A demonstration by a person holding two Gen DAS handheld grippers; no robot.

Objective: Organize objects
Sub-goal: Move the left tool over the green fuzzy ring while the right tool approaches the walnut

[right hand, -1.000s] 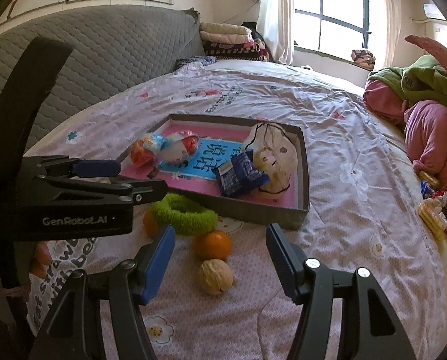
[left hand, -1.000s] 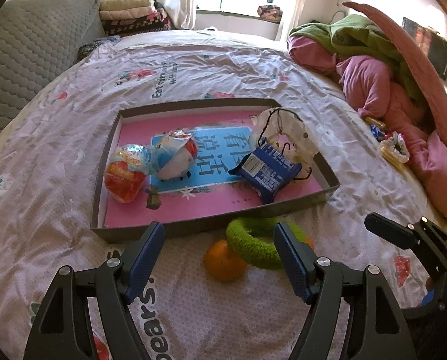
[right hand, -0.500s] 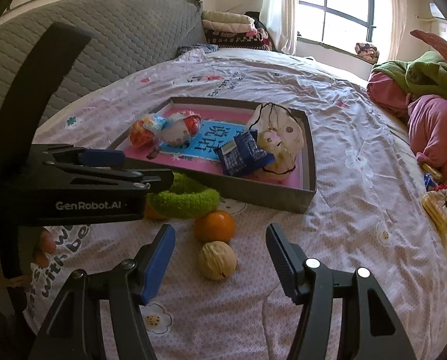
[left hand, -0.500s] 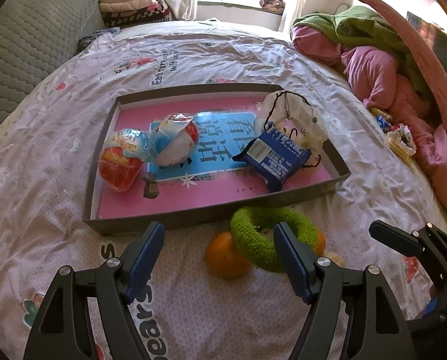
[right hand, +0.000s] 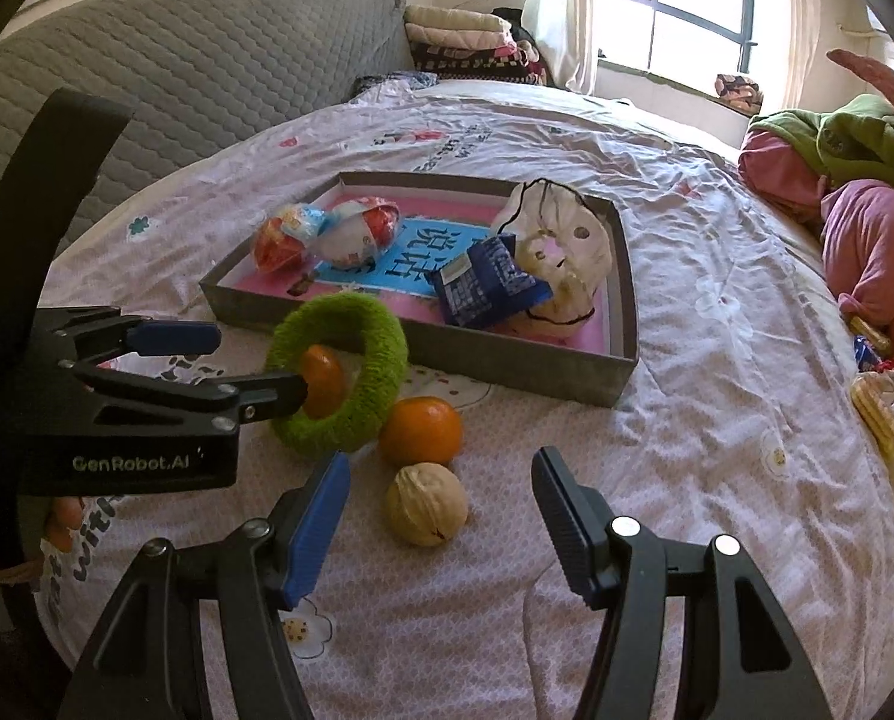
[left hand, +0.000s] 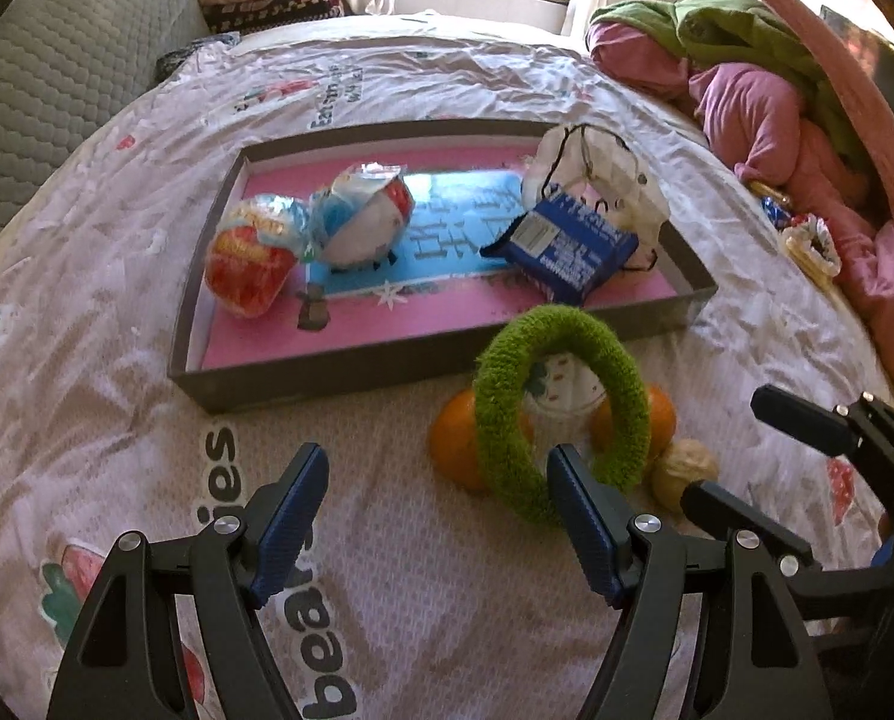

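A grey tray (left hand: 303, 378) with a pink floor lies on the bed. It holds two wrapped snack packs (left hand: 249, 258), a blue packet (left hand: 561, 243) and a white drawstring bag (left hand: 597, 168). In front of the tray a fuzzy green ring (left hand: 507, 450) stands tilted up against two oranges (left hand: 456, 450) and a walnut (left hand: 684, 474). My left gripper (left hand: 435, 498) is open; its right finger touches the ring's lower edge. My right gripper (right hand: 441, 516) is open around the walnut (right hand: 426, 504), with an orange (right hand: 420, 432) and the ring (right hand: 339, 372) just beyond.
A pile of pink and green bedding (left hand: 777, 78) lies at the right. Small wrapped items (right hand: 885, 402) lie by it. A grey quilted headboard (right hand: 177, 78) runs along the left. Folded blankets (right hand: 459, 36) sit at the back by the window.
Both grippers have moved forward toward the objects. The green ring has tipped up from lying flat to standing tilted at my left gripper's right finger.
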